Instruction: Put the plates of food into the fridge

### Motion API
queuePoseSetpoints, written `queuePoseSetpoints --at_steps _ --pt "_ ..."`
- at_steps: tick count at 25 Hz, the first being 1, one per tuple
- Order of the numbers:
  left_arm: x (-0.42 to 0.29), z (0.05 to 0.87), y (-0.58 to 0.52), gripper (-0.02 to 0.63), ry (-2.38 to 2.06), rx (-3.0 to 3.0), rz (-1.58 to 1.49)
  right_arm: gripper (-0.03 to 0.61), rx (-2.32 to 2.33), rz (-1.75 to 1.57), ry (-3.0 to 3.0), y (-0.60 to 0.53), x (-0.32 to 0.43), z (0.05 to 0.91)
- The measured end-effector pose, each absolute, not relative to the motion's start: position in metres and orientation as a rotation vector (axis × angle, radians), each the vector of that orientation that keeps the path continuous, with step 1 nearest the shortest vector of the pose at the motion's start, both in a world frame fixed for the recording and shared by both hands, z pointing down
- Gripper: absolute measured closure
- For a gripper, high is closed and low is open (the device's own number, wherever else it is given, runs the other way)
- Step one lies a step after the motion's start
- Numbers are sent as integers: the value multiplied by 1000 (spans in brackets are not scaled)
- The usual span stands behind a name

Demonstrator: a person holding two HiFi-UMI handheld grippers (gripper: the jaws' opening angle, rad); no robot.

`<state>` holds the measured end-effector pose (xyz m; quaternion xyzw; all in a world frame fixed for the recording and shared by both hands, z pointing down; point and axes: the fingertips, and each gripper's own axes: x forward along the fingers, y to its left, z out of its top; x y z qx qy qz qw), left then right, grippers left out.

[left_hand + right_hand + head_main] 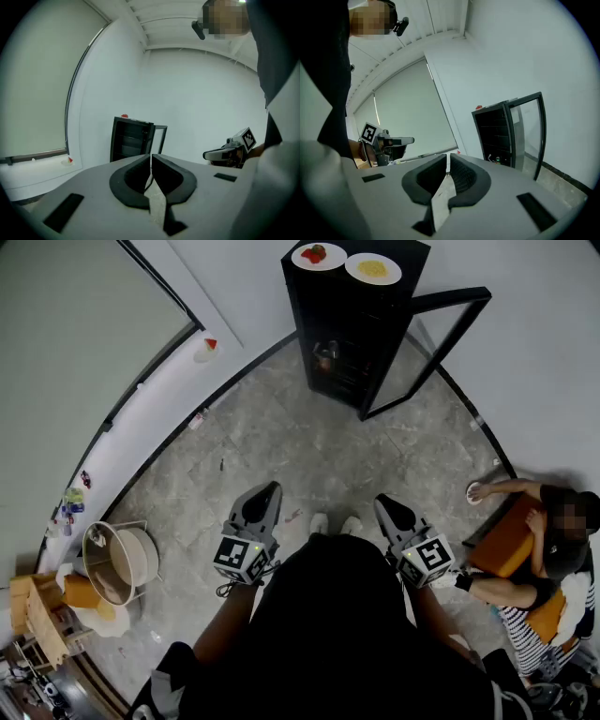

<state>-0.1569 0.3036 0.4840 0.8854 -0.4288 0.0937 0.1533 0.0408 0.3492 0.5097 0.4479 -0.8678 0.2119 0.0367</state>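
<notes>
So the person is standing mid-room, holding the left gripper [267, 491] and the right gripper [386, 504] out front. Both are pointing a bit downward, jaws pressed together, and neither is carrying anything.

The thing that matters is that the food is straight ahead and well apart from both grippers, across a stretch of floor [309, 456]. Both plates are sitting on top of the black fridge [347, 334], not inside it. The plate with the red food [319, 255] is lining up more with the left gripper, and the plate with the yellow food [373, 269] is just beside it, on the right gripper's side. They're round, so there's no long axis to worry about.

The fridge door [450, 298] is hanging open off to the right, so the shelves are facing the person. They're looking mostly bare, with just some small items [328, 357] on one lower down that I can't make out.

I reckon walking over has to come first, then each gripper taking the plate on its own side.
</notes>
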Motion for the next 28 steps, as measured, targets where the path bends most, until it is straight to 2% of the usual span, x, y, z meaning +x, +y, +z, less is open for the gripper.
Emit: queuePoseSetpoints --at_steps 14,24,28 --pt "-118 476 329 584 -1266 2520 291 540 1340 661 -2735 362 71 514" --pt "-102 477 331 584 -1296 2546 307 540 1455 840 -2735 364 108 526" --pt "-90 476 324 584 -1296 2579 319 540 1399 739 -2760 357 108 520"
